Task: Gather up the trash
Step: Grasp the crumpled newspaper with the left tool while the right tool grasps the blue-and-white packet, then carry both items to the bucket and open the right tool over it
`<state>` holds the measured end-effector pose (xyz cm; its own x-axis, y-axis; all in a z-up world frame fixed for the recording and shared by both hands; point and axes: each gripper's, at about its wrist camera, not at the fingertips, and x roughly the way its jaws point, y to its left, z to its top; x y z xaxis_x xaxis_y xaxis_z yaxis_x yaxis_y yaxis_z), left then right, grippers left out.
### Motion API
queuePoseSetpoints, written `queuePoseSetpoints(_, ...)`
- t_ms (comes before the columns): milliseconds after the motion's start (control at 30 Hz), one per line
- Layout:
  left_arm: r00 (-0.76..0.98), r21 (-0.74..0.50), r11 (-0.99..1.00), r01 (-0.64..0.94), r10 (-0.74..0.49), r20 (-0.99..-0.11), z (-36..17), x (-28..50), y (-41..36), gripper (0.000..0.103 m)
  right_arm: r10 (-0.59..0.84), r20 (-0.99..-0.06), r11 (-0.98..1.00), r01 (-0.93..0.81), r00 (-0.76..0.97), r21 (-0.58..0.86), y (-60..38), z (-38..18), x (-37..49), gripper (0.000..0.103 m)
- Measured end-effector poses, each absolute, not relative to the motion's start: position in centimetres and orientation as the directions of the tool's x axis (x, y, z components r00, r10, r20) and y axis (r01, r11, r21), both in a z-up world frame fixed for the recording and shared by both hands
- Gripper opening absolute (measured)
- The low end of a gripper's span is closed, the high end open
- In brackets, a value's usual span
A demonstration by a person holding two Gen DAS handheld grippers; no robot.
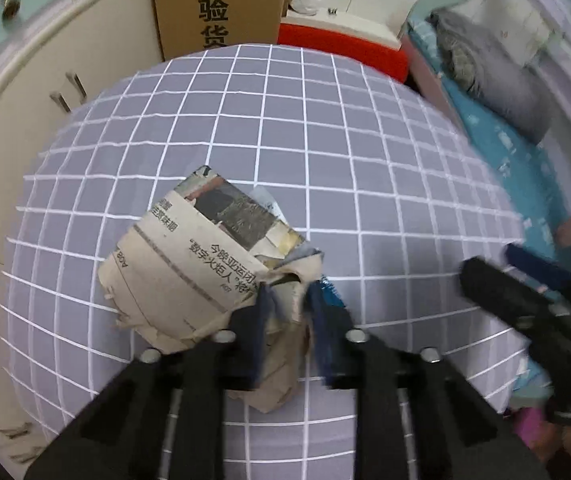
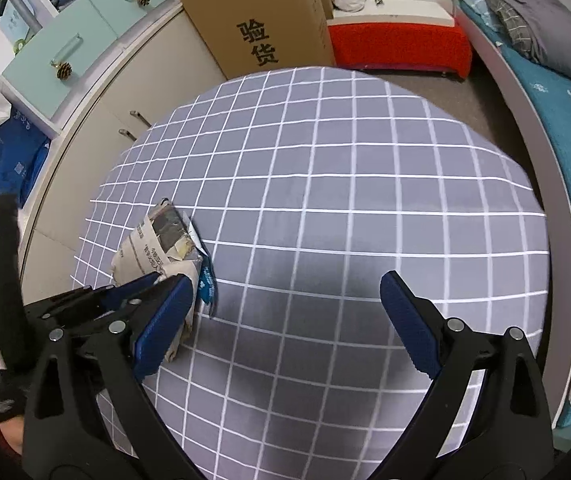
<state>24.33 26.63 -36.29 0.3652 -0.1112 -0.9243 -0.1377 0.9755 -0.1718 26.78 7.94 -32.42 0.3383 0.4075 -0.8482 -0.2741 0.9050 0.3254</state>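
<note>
Left gripper (image 1: 291,292) jaws pinched shut on crumpled newspaper (image 1: 189,264) lying on checked surface (image 1: 325,140), right gripper (image 2: 285,320) jaws wide, empty; thin paper edge likely to tear or slip once lifted.

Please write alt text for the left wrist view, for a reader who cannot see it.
The left gripper pinches a crumpled newspaper wad lying on a grey checked tablecloth. The open right gripper enters from the right; a cardboard box stands behind the table.

checked tablecloth (image 2: 325,184) | cardboard box (image 2: 261,16) | red stool (image 2: 397,44) | teal bedding (image 2: 557,120) | cabinet (image 1: 97,60)
</note>
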Motion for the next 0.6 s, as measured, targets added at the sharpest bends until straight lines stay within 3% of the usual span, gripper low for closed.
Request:
queuePoseSetpoints(67,0.381,-0.181,0.97,-0.16,-0.108,-0.918,-35.8,23.9,27.6,0.008,0.419,-0.851,0.897,-0.289,0.318,0.334,8.9,-32.8,27.1,0.092)
queuePoseSetpoints(167,0.41,-0.205,0.959,-0.198,-0.109,-0.906,-34.6,23.1,29.5,0.006,0.429,-0.857,0.885,-0.322,0.287,0.335,10.8,-33.5,27.5,0.091)
queuePoseSetpoints(333,0.436,-0.204,0.951,-0.234,-0.085,-0.896,-33.4,21.8,31.6,0.006,0.426,-0.873,0.86,-0.408,0.24,0.307,15.0,-34.8,27.8,0.079)
queuePoseSetpoints(400,0.437,-0.203,0.948,-0.244,-0.079,-0.896,-33.3,21.4,32.0,0.006,0.416,-0.879,0.851,-0.441,0.233,0.286,16.3,-35.1,27.8,0.069)
queuePoseSetpoints(433,0.437,-0.203,0.948,-0.245,-0.078,-0.896,-33.3,21.4,32.1,0.006,0.411,-0.883,0.846,-0.457,0.228,0.275,16.9,-35.4,27.8,0.06)
queuePoseSetpoints(533,0.437,-0.199,0.948,-0.249,-0.073,-0.897,-33.4,21.1,32.3,0.006,0.37,-0.904,0.835,-0.503,0.213,0.224,18.4,-36.4,27.7,0.048)
queuePoseSetpoints(600,0.435,-0.195,0.949,-0.249,-0.07,-0.898,-33.3,21.4,32.6,0.006,0.346,-0.91,0.828,-0.53,0.228,0.182,18.7,-36.6,27.4,0.028)
